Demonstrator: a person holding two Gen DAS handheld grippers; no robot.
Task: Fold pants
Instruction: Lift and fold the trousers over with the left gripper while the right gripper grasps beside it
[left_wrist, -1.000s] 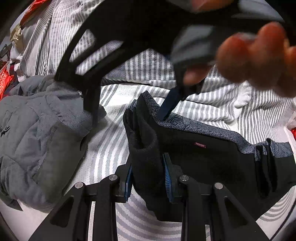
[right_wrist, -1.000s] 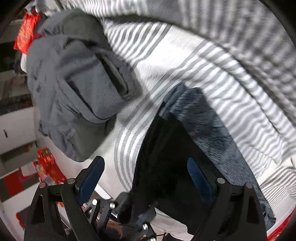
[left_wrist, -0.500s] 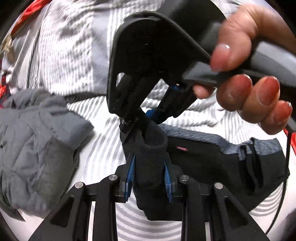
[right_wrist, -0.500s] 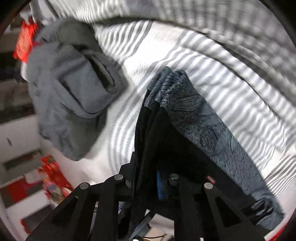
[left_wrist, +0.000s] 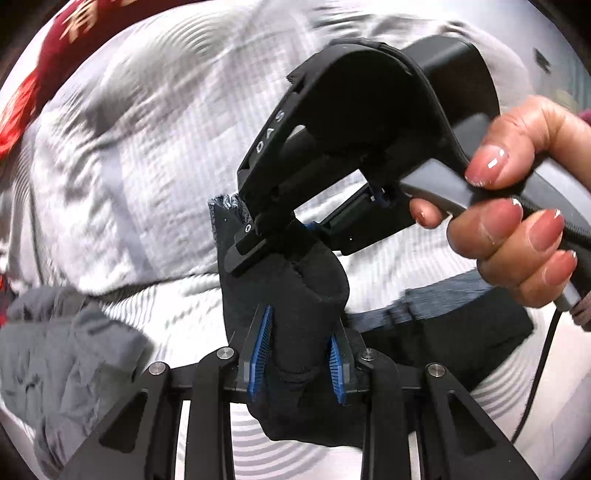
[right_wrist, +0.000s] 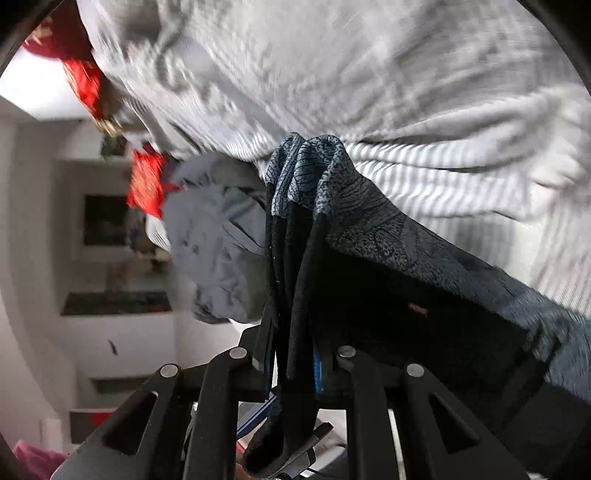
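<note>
Between both grippers, dark pants (left_wrist: 295, 306) bunched thick

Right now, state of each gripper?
Left gripper: shut on the black pants.
Right gripper: shut on the same pants' bunched edge.

Home bedroom: striped bedding (left_wrist: 155, 155), clothes

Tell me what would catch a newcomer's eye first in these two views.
The black pants bunched at centre frame, pinched by both tools: the left gripper is shut on a thick fold, and the right gripper bites the same bundle just beyond it. A hand squeezing its handle fills the right side, above a striped bedsheet with a grey garment lower left.
</note>
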